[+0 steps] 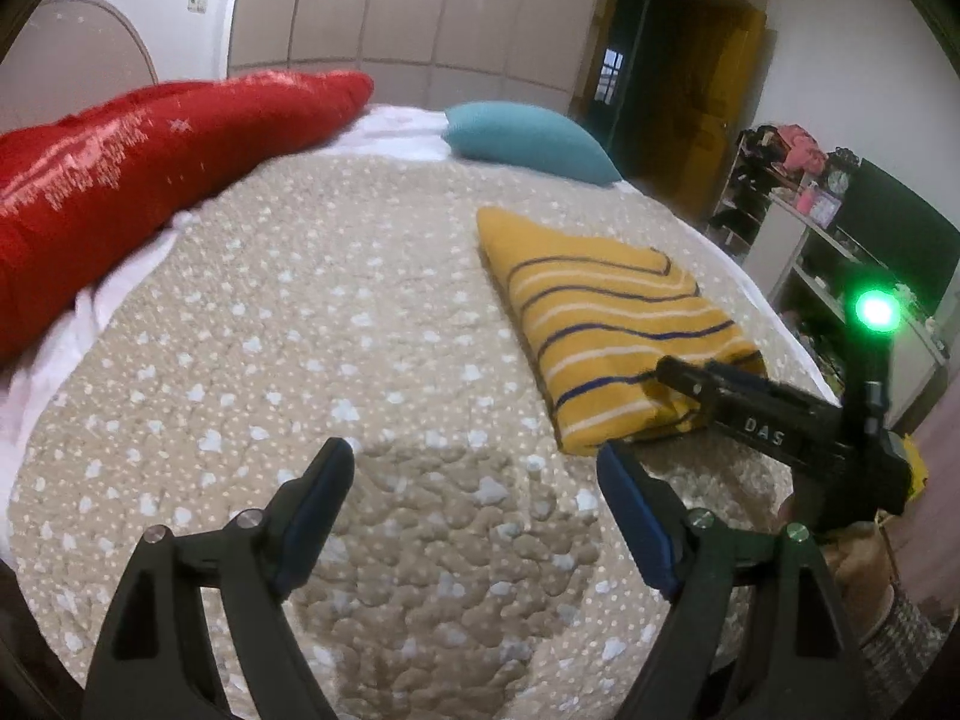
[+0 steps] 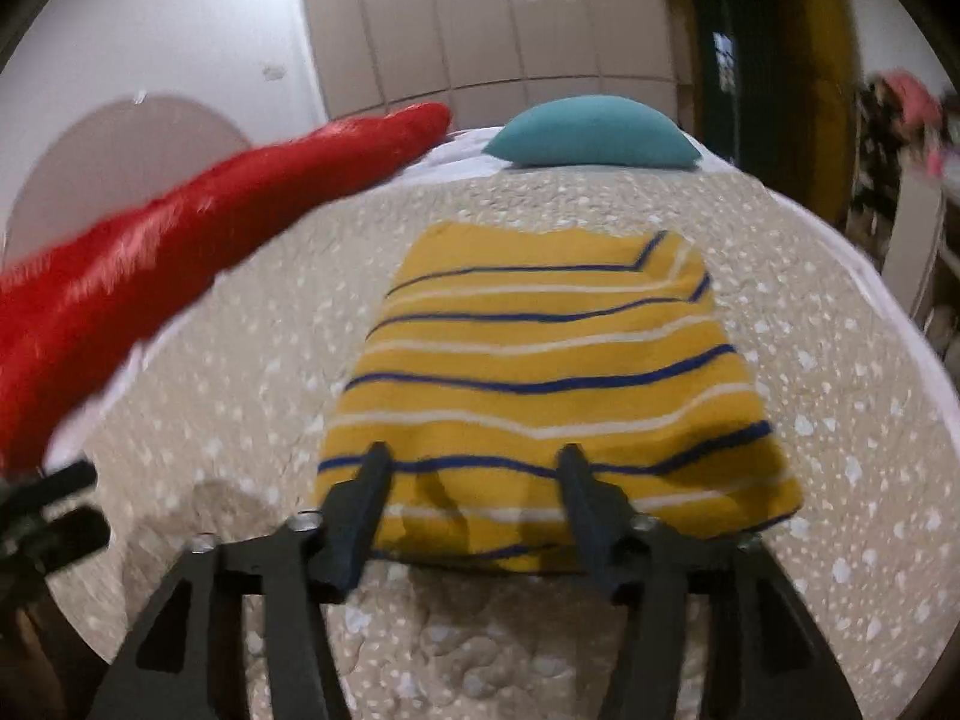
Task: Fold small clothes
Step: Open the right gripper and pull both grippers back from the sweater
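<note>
Both tools gape empty: left tool (image 1: 474, 468), right tool (image 2: 474, 468). The folded shirt (image 2: 540, 372) looks soft, light, floppy; pinch its near corners.

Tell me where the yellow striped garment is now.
The yellow striped garment lies folded on the bedspread, directly ahead of the open right gripper, with the teal pillow beyond it.

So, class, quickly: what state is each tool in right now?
Left tool: open, holding nothing, above the quilt.
Right tool: open, holding nothing, fingers over the near edge of the folded yellow striped garment.
</note>
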`<state>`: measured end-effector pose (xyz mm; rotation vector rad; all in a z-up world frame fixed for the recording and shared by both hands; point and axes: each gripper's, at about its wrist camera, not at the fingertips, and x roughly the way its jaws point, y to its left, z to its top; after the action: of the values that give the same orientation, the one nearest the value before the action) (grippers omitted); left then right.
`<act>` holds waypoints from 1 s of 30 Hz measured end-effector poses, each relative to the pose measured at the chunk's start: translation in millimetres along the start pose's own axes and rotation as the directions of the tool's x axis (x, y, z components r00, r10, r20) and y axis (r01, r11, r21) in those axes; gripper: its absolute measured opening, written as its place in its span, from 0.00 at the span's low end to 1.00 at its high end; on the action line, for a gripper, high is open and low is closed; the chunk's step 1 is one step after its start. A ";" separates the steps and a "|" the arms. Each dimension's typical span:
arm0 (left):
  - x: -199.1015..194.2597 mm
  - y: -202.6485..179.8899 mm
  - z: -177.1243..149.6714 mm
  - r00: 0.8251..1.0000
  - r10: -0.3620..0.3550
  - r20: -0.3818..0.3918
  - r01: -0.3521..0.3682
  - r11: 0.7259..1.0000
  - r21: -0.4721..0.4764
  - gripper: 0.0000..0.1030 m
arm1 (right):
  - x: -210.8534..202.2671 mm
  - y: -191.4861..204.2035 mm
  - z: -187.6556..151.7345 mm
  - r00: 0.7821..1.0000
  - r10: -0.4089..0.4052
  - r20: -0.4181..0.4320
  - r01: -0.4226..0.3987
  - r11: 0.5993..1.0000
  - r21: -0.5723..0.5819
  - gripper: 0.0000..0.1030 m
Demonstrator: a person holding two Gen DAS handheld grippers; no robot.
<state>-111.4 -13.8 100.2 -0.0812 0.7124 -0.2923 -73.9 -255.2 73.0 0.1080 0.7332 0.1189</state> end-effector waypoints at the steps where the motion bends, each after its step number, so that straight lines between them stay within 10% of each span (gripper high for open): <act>1: -3.0 -1.7 1.5 1.000 0.013 0.014 -0.013 1.000 0.009 0.81 | 3.9 -7.0 -1.2 1.000 -0.010 -0.020 0.010 1.000 0.018 0.65; 6: -36.6 -10.2 5.5 0.973 0.138 0.185 -0.146 0.989 0.031 0.97 | 7.3 -22.1 -26.2 0.996 -0.040 -0.074 0.040 0.999 0.006 0.66; 14: -90.1 -28.6 7.6 0.856 0.309 0.415 -0.331 0.944 -0.021 1.00 | -24.7 -43.9 -44.5 0.998 -0.030 -0.060 0.038 0.991 0.126 0.67; 30: -67.2 -81.6 -1.2 0.955 0.165 0.245 -0.205 0.968 0.148 1.00 | -70.0 -48.8 -60.7 0.996 -0.086 0.022 0.082 0.984 0.159 0.74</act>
<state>-179.7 -72.3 155.9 0.1147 0.4574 -0.1587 -162.9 -310.2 67.6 0.2292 0.7171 -0.0218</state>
